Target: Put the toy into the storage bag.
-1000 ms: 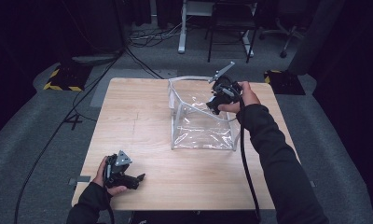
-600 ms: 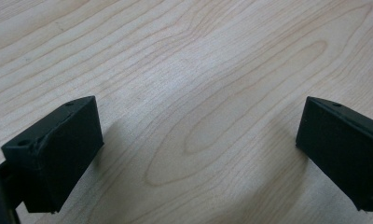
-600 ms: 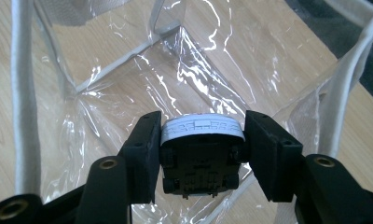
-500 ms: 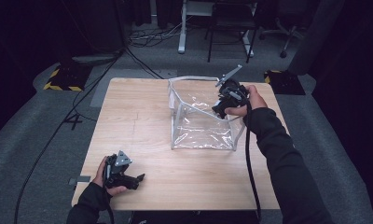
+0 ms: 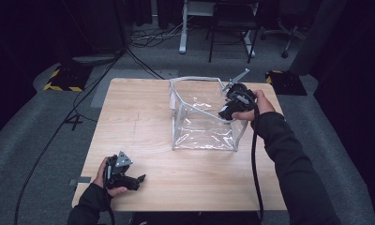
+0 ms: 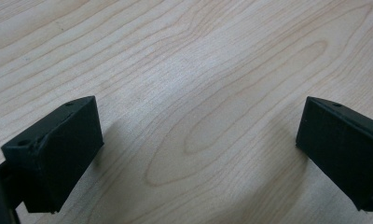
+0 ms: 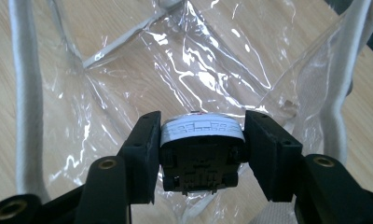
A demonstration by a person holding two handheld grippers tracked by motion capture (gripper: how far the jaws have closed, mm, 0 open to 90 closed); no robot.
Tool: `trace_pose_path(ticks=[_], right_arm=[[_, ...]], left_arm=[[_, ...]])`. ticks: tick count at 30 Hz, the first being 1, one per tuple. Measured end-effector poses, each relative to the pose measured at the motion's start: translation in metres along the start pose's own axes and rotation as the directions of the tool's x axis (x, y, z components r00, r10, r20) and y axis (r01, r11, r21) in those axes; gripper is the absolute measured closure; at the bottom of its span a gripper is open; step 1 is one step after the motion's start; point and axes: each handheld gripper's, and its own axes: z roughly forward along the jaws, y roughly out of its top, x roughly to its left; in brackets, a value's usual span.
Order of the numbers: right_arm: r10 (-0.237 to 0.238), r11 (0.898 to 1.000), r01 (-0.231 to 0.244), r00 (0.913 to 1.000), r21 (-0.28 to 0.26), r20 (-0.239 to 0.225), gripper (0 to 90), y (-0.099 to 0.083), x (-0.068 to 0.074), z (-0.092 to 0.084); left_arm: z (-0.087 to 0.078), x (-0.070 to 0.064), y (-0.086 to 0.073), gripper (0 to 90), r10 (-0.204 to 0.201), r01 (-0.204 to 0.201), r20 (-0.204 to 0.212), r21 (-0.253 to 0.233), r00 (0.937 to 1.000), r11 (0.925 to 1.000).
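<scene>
1. Clear plastic bag (image 5: 202,124) stood open on the wooden worktop (image 5: 143,112), ready for loading.
2. Right hand-held gripper (image 7: 202,140) clenched a small black-and-white device (image 7: 201,156) above the bag's mouth, apparently to drop it inside.
3. Left hand-held gripper (image 6: 198,154) rested released, holding nothing, near the worktop's front edge.

Colours over the pale wood table (image 5: 143,112)

Clear bag (image 5: 202,117) with white trim on it; black device (image 7: 201,163), white label, between 2 black jaws above the bag.

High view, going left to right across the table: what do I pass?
Left gripper resting on the wooden table → clear plastic bag → right gripper, at the bag's right rim.
</scene>
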Motion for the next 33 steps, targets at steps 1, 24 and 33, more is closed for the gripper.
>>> trace_pose_path(ticks=[1, 24, 33], right_arm=[[-0.009, 1.0, 0.009, 1.0, 0.008, -0.005, 48.3, -0.001, 0.0, 0.0], [0.009, 1.0, -0.009, 0.9999, 0.025, -0.007, 48.3, -0.017, -0.006, -0.012], [0.007, 0.999, -0.007, 1.0, 0.037, -0.002, 48.2, -0.018, -0.006, -0.014]], left_arm=[[0.0, 0.0, 0.0, 0.7, 0.0, 0.0, 0.001, 0.001, 1.0, 1.0], [0.0, 0.0, 0.0, 0.7, 0.0, 0.0, 0.001, 0.001, 1.0, 1.0], [0.0, 0.0, 0.0, 0.6, 0.0, 0.0, 0.001, 0.0, 1.0, 1.0]])
